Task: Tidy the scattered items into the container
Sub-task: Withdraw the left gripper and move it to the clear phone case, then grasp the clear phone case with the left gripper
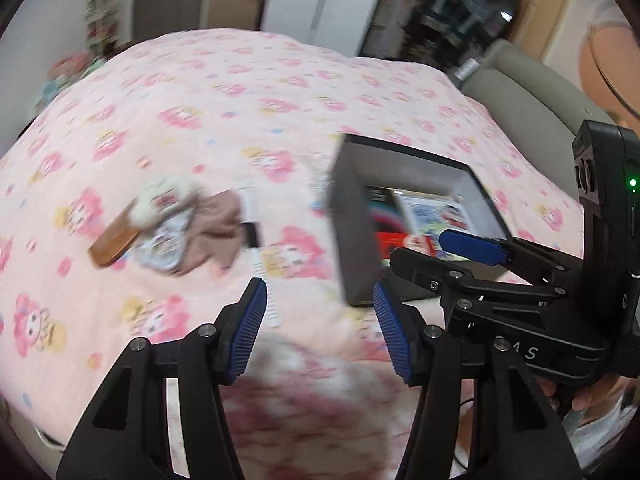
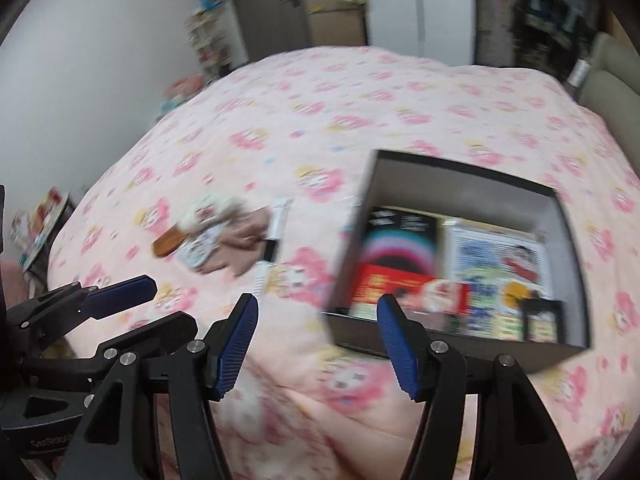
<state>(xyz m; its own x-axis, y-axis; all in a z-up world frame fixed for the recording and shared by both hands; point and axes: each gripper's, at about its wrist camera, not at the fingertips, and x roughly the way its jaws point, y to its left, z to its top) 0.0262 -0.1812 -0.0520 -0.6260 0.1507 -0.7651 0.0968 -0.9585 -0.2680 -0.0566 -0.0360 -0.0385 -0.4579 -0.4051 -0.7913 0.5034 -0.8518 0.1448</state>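
Note:
A dark open box (image 2: 460, 190) sits on the pink bed cover, holding a black card with coloured arcs (image 2: 400, 240), a red pack (image 2: 404, 286) and a cartoon booklet (image 2: 500, 260). Left of it lies a blurred heap: a brown wooden piece (image 1: 112, 246), a white plush (image 1: 160, 200), a patterned pouch (image 1: 164, 244), a brown cloth (image 1: 216, 224) and a white comb-like strip (image 1: 264, 280). My left gripper (image 1: 320, 328) hangs open and empty between the heap and the box (image 1: 352, 220). Over the box's near edge, my right gripper (image 2: 320, 344) is open and empty too.
The bed cover (image 2: 320, 120) is pink with a cartoon print. A grey headboard (image 1: 532, 108) runs along the right. A white wall, a door and cluttered shelves stand beyond the bed. A person's hand (image 1: 588, 400) grips the right gripper (image 1: 440, 256).

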